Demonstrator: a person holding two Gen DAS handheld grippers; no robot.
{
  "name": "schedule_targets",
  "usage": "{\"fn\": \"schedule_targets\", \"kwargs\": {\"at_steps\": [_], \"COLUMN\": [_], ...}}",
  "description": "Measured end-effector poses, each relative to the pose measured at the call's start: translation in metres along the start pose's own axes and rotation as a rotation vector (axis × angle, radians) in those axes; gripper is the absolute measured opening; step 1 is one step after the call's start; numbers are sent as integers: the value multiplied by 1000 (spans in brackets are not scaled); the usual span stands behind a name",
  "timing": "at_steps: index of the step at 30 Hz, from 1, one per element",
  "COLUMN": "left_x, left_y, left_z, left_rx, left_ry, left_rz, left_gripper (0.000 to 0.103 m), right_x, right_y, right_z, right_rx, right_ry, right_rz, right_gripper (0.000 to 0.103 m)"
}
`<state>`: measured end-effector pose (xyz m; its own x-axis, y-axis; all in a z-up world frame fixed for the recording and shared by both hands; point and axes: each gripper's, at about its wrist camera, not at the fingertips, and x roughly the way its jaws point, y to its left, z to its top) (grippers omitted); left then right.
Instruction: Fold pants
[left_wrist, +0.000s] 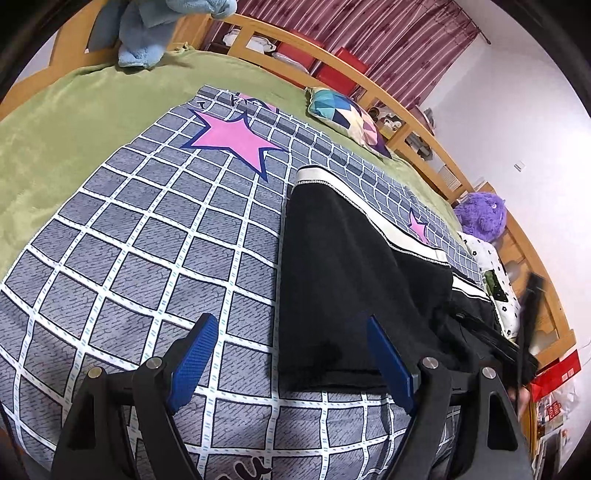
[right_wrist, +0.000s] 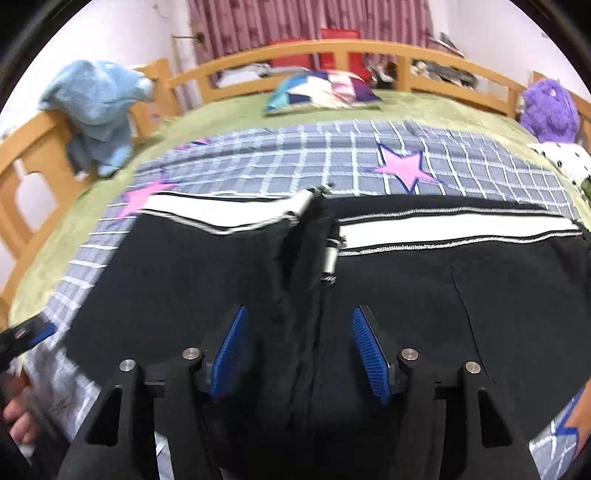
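— Green bedding (left_wrist: 70, 122) is covering a wooden-railed bed (right_wrist: 369, 48), and a grey checked quilt (left_wrist: 147, 236) with pink stars is lying over it. Where is the left claw sitting?

— The left gripper (left_wrist: 291, 356) is hanging low over the quilt with its blue pads (left_wrist: 194, 354) standing wide apart and nothing pinched. The near hem of the black pants (left_wrist: 343, 280) is lying between the pads, closer to the right-hand pad, and no pad is pressing on it.

— And going outward from that claw?

— The pants are stretching away ahead and to the right of it, their white side stripe (left_wrist: 354, 199) running along the far edge. Further ahead, a patchwork pillow (left_wrist: 351, 118) is resting on the green bedding. Far off to the right a purple plush toy (left_wrist: 480, 218) is sitting by the rail.

— What is the right claw doing?

— The right gripper (right_wrist: 299, 350) is hovering just above the pants (right_wrist: 184, 288), its pads (right_wrist: 365, 350) parted partway. A raised fold of black cloth (right_wrist: 306, 295) is running between them, but the pads are not squeezing it.

— Beyond it?

— The striped stripe is lying straight ahead across the cloth, bunched at the middle. Past that the quilt is showing another pink star (right_wrist: 404, 166). Far to the left, a light blue towel (right_wrist: 96, 107) is draped over the rail. The view is blurring slightly.
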<state>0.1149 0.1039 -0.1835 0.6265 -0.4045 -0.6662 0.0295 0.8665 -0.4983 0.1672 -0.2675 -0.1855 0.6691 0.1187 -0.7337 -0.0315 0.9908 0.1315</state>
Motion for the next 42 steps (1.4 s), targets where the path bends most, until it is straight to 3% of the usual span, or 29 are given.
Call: {"fn": "schedule_targets", "kwargs": {"at_steps": [1, 3, 4, 6, 8, 10, 12, 14, 15, 16, 19, 21, 22, 23, 24, 26, 27, 30, 31, 33, 36, 38, 40, 42], "left_x": [0, 2, 3, 4, 8, 14, 15, 13, 13, 13, 20, 24, 24, 24, 23, 20, 18, 16, 17, 21, 26, 25, 21, 21], "left_y": [0, -1, -1, 0, -1, -3, -5, -9, -11, -13, -18, -22, -25, -27, -29, -35, -37, -39, -39, -43, -55, -65, -78, -89], "left_z": [0, 1, 1, 1, 1, 1, 1, 0, 0, 0, -1, -4, -5, -6, -6, -7, -7, -8, -8, -9, -11, -11, -7, -5], "left_rx": [1, 2, -1, -11, -16, -22, -30, -23, -17, -11, 6, 17, 27, 38, 47, 66, 77, 85, 83, 82, 122, 166, 213, 242], "left_ry": [-1, -2, 0, 1, 10, 36, 44, 32, 28, 27, 43, 51, 50, 44, 37, 20, 11, 4, 7, 28, 35, 32, 8, -1], "left_rz": [3, 16, 20, 15, 11, -8, -24, -30, -33, -34, -25, -11, -3, 5, 10, 19, 24, 23, 18, 5, 12, 43, 60, 69], "left_gripper": [81, 81, 81, 81, 81, 81, 81, 81, 81, 81, 81, 81, 81, 81, 81, 81, 81, 81, 81, 81, 81, 81, 81, 81], "right_x": [15, 28, 21, 2, 7, 25, 28, 10, 1, -4, 0, 15, 17, 18, 21, 18, 13, -13, -16, -15, 13, 8, -15, -38], "right_y": [0, 4, 1, -23, -37, -32, -28, -36, -42, -47, -49, -40, -34, -25, -17, -9, -8, -42, -50, -58, -59, -56, -55, -47], "right_z": [2, 5, 7, 14, 14, 7, 1, -2, -5, -8, -18, -25, -27, -28, -28, -27, -24, -11, -8, -10, -22, -24, -22, -24], "right_rx": [-2, -40, -43, 74, 132, 68, 23, 77, 125, 154, 204, 163, 138, 107, 86, 41, 26, 155, 174, 156, 126, 92, 93, 79], "right_ry": [31, 75, 22, -46, -8, 63, 75, 48, 38, 32, 56, 90, 87, 77, 96, 71, 58, -17, -26, -22, 97, 80, 29, -37], "right_rz": [1, -3, -21, 60, 103, 66, 47, 87, 113, 133, 183, 139, 117, 123, 175, 123, 122, 230, 226, 140, 111, 86, 42, 56], "right_gripper": [9, 8, 8, 7, 9, 13, 16, 34, 52, 60, 61, 61, 49, 21, 21, 15, 14, 13, 13, 14, 19, 29, 31, 33]}}
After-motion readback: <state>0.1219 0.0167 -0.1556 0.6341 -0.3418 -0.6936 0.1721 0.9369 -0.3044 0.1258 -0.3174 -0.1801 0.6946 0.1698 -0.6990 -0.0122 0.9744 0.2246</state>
